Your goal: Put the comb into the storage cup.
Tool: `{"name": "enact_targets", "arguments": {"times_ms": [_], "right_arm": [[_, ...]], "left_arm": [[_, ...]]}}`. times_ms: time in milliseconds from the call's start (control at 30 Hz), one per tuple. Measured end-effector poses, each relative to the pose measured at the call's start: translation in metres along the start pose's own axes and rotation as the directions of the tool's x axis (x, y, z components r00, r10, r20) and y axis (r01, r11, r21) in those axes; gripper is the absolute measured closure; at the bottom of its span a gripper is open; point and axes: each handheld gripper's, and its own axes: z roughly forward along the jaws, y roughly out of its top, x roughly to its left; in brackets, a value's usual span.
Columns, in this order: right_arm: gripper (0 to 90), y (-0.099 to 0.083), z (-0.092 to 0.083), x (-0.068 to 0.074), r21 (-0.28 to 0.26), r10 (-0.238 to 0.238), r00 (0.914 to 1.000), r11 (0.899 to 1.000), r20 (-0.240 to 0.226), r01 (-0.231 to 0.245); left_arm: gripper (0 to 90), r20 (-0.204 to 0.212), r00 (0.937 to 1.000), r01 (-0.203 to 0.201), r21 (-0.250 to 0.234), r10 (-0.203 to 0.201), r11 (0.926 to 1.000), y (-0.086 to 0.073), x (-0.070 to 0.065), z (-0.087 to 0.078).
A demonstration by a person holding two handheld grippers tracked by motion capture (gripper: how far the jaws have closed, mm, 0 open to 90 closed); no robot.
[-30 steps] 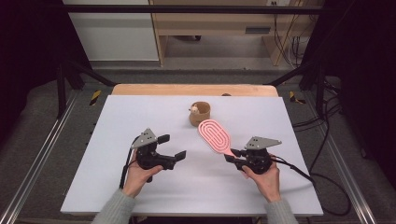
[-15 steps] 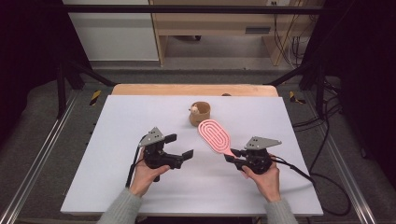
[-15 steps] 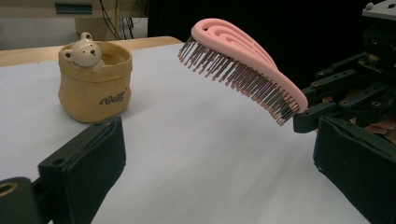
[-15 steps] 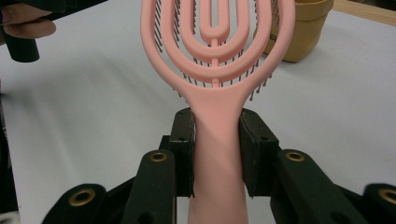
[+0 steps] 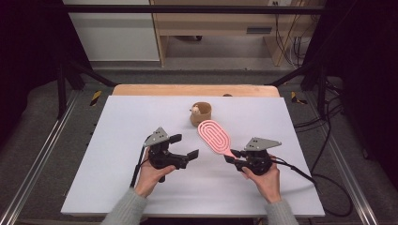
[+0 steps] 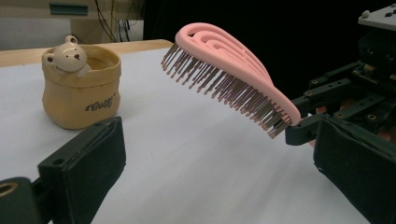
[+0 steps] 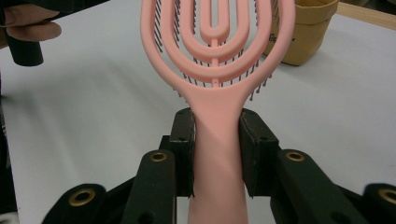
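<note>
Surface: white tabletop (image 5: 117,154) on a wooden table, dark floor and cables around it.
Right gripper (image 5: 229,158): my jaws clamp the handle of a pink plastic oval hairbrush (image 5: 214,136); both pads press its sides in the right gripper view.
Brush position: lifted above the table, head slanting up and away toward the pot, bristles facing down; the handle's end is hidden between my jaws.
Left gripper (image 5: 184,146): my jaws stand wide apart, holding nothing, aimed at the brush.
Pot: tan soft pot with a small bear figure on its rim (image 5: 201,114), just beyond the brush head; its printed lettering is unreadable.
</note>
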Motion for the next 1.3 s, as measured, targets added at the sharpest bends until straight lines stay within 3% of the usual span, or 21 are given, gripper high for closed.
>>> {"name": "enact_targets", "arguments": {"times_ms": [633,1300], "right_arm": [[69.6,0.0,0.0,0.001,-0.009,-0.004,1.0,1.0,0.0,0.004],[69.6,0.0,0.001,0.002,-0.009,-0.007,1.0,1.0,-0.005,0.007]], "left_arm": [[2.6,0.034,0.9981,0.051,-0.006,-0.051,0.9987,0.0,-0.008,0.017],[2.6,0.041,0.9944,0.099,-0.022,-0.098,0.9949,0.004,-0.013,0.031]]}}
